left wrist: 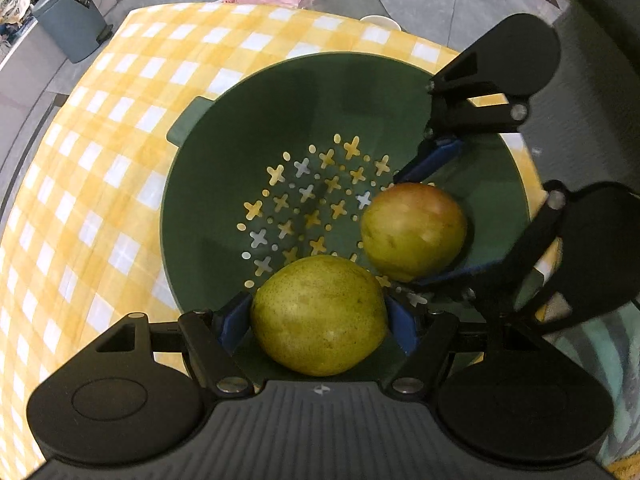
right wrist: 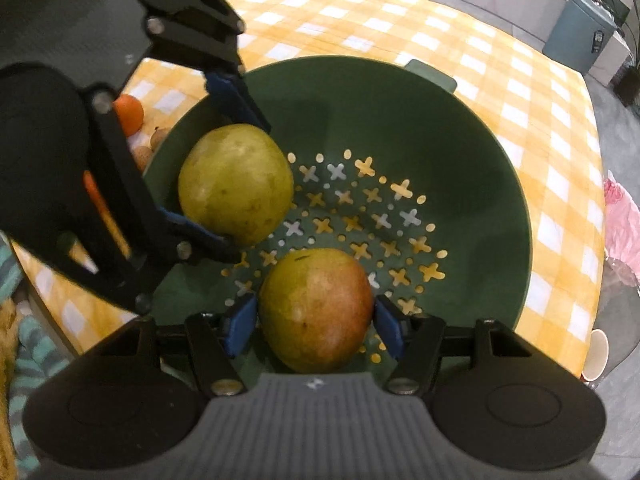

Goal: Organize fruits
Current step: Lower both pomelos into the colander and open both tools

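left gripper (left wrist: pixel 319 322) clamps green pear (left wrist: pixel 319 316) | right gripper (right wrist: pixel 316 325) jaws loose beside reddish pear (right wrist: pixel 316 310) | both over colander (right wrist: pixel 480 152)

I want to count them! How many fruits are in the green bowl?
2: a yellow-green pear between the left gripper's pads, a reddish mango between the right's.

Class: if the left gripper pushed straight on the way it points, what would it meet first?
Probably the perforated floor of the green colander, just beyond the yellow-green pear between the left gripper's pads; depth is unclear.
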The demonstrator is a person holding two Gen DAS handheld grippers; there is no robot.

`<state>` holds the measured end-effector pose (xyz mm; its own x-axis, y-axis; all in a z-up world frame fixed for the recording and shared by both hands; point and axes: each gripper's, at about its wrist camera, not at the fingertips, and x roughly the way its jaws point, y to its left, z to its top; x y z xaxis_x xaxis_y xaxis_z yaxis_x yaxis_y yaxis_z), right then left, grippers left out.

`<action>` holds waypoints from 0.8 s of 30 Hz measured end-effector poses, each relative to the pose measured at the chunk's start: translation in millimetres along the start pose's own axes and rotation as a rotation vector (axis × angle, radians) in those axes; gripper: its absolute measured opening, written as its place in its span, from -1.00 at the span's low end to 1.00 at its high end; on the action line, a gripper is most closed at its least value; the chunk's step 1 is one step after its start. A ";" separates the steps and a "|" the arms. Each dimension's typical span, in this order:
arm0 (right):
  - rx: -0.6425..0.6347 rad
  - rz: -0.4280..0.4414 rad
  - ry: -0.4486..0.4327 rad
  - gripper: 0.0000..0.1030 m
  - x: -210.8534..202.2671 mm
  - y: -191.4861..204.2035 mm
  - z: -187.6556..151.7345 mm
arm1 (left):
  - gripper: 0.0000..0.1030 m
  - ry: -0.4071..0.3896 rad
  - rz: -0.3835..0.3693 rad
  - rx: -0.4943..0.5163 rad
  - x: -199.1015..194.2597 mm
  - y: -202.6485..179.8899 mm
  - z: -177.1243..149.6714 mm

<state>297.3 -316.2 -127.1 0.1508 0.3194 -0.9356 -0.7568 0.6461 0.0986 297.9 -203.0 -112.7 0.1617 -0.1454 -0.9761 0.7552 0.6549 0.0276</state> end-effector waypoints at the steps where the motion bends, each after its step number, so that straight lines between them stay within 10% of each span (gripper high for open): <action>1: 0.003 0.005 -0.010 0.32 -3.2 0.1 -0.5 | 0.60 0.004 -0.002 -0.001 1.4 0.0 0.4; 24: 0.118 -0.063 -0.127 0.47 -65.9 13.2 -30.7 | 0.68 -0.071 0.040 -0.033 -17.6 -14.6 -13.6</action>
<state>257.8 -350.0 -74.6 0.2808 0.3558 -0.8914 -0.6644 0.7423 0.0870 275.4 -199.9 -98.8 0.2367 -0.1705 -0.9565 0.7264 0.6848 0.0576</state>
